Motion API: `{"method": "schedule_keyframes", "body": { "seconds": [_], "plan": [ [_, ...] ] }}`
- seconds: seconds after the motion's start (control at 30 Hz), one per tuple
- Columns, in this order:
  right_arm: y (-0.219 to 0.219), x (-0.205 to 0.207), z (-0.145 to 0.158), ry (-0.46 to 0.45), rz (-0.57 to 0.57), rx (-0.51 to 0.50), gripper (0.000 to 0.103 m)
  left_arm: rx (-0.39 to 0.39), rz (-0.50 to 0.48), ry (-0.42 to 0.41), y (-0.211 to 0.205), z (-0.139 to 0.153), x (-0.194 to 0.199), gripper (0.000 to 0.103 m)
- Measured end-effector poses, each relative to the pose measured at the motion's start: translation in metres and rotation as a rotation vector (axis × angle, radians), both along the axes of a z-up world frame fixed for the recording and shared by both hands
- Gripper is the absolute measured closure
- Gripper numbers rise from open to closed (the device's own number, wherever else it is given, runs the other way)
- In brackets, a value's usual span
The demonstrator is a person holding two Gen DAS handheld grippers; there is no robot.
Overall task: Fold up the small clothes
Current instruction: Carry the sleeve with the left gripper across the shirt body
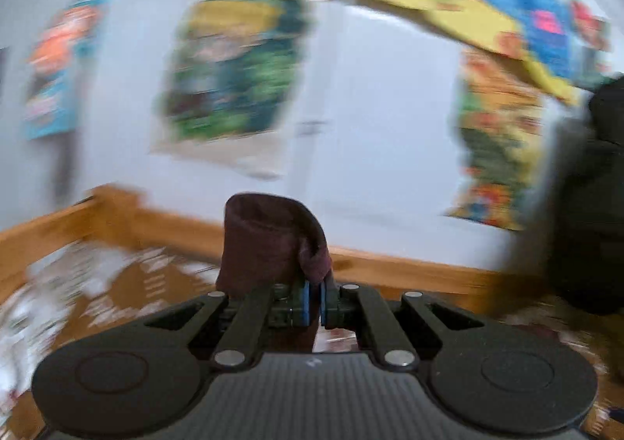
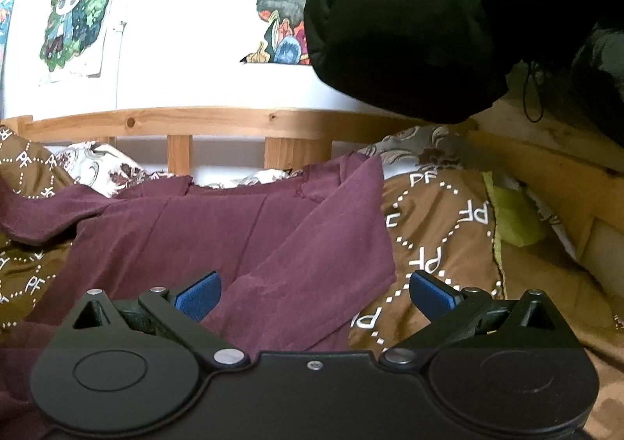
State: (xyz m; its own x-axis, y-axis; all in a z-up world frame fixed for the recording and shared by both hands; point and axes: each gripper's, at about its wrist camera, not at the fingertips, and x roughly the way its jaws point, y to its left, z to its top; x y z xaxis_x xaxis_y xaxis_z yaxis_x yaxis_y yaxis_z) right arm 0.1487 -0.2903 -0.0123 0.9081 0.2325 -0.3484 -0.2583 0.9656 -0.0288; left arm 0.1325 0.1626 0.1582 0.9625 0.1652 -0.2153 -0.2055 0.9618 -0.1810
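A maroon garment (image 2: 234, 229) lies spread and partly folded on a brown patterned bedspread (image 2: 440, 229). In the blurred left wrist view my left gripper (image 1: 314, 299) is shut on a fold of the maroon garment (image 1: 269, 237), which stands up above the blue pads, lifted well off the bed. My right gripper (image 2: 314, 293) is open just above the cloth. One blue pad (image 2: 197, 293) is over the maroon fabric and the other is over the bedspread. A folded flap's edge lies between the open fingers, untouched.
A wooden bed rail (image 2: 218, 120) runs along the far side, with a white wall and colourful posters (image 2: 78, 18) behind. A black garment (image 2: 409, 22) hangs at the upper right. A yellow-green cloth (image 2: 511, 217) lies by the right wooden board. A floral pillow (image 2: 97, 165) sits at the back left.
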Motion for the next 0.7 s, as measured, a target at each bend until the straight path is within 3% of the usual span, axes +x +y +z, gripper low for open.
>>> {"method": "schedule_keyframes", "body": {
  "seconds": [0.2, 0.37, 0.57, 0.7],
  "plan": [
    [-0.008, 0.0, 0.003, -0.015, -0.023, 0.022, 0.001, 0.06, -0.317, 0.018, -0.085, 0.005, 0.037, 0.099],
    [-0.014, 0.003, 0.003, -0.015, -0.04, 0.032, 0.001, 0.035, -0.54, 0.117, -0.153, -0.028, 0.055, 0.099],
    [-0.023, 0.006, 0.001, -0.02, -0.061, 0.028, 0.001, 0.021, -0.669, 0.247, -0.205, -0.078, 0.072, 0.099],
    [-0.03, 0.008, 0.0, -0.017, -0.082, 0.036, 0.001, 0.038, -0.697, 0.315, -0.224, -0.106, 0.073, 0.099]
  ]
}}
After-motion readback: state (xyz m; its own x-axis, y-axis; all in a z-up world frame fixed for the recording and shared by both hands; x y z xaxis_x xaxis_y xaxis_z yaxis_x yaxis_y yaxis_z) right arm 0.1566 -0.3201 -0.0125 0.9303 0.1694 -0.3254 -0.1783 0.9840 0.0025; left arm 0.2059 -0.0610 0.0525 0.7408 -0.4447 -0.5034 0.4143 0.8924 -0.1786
